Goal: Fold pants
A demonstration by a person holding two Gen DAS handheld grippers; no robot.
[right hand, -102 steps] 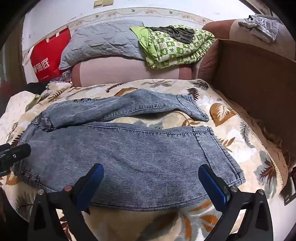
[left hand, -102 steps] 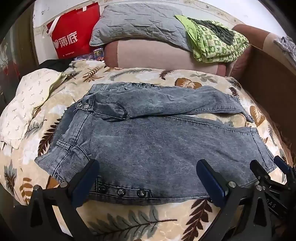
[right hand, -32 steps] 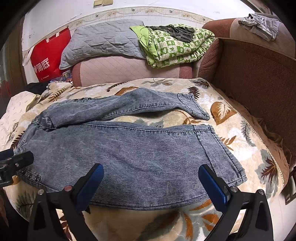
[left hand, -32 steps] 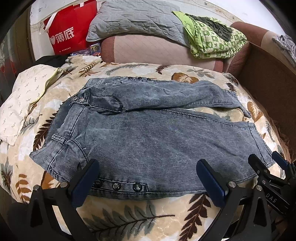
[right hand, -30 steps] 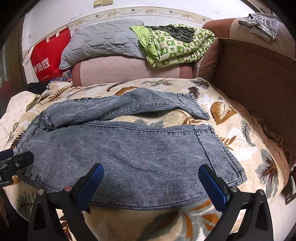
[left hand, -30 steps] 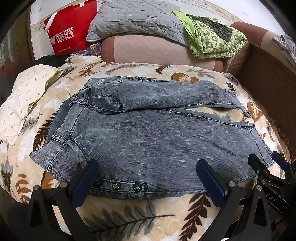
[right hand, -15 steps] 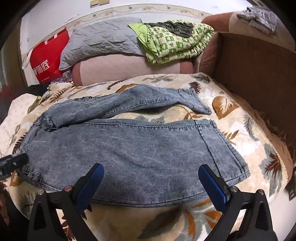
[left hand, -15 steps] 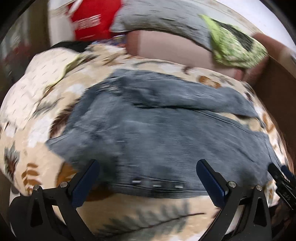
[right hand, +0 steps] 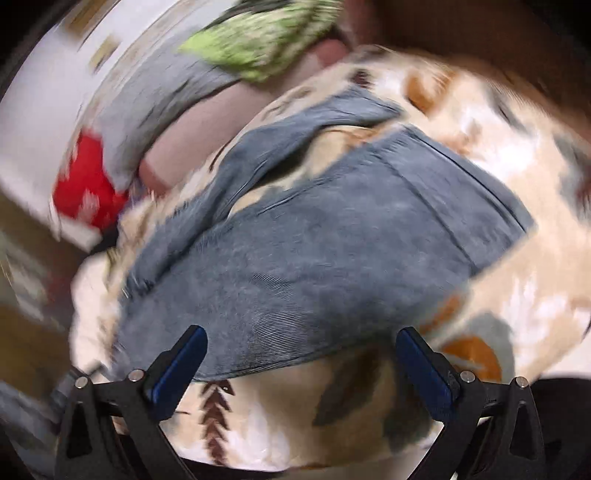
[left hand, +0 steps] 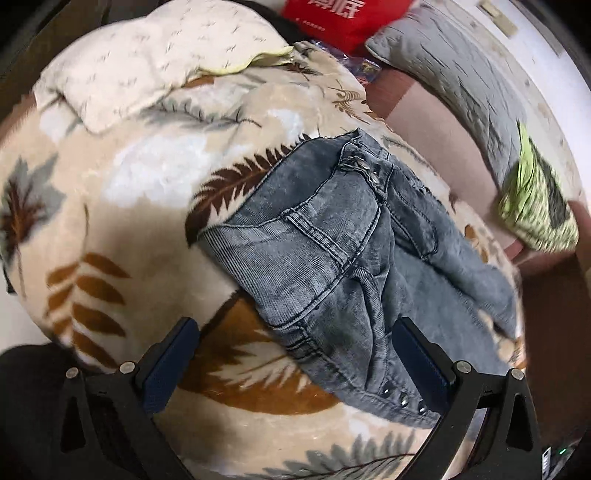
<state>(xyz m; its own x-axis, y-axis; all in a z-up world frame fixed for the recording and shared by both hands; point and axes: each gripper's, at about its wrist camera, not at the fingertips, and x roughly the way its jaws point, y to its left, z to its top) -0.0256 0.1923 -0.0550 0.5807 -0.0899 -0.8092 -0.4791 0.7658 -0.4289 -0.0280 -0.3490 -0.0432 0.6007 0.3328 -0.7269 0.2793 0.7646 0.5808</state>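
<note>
Grey-blue denim pants [left hand: 332,254] lie spread on a leaf-patterned blanket [left hand: 122,206], waistband toward my left gripper and legs running away to the right. The left gripper [left hand: 295,358] stands open just short of the waistband's near corner, where a row of metal snaps [left hand: 402,398] shows beside its right finger. In the blurred right wrist view the near pant leg [right hand: 325,251] fills the middle and the far leg [right hand: 303,125] lies beyond it. The right gripper [right hand: 301,365] is open at the leg's near edge, holding nothing.
A cream patterned pillow [left hand: 147,55] lies at the blanket's far left. Behind are a red bag [left hand: 340,14], a grey pillow [left hand: 461,70] on a pink bolster [left hand: 417,118] and a green checked blanket [left hand: 535,210]. Brown upholstery [right hand: 461,33] borders the right side.
Both grippers have swung and tilted sharply: the left one went left toward the waistband end, the right one toward the pant legs, now motion-blurred. The pants lie as before; both grippers remain open.
</note>
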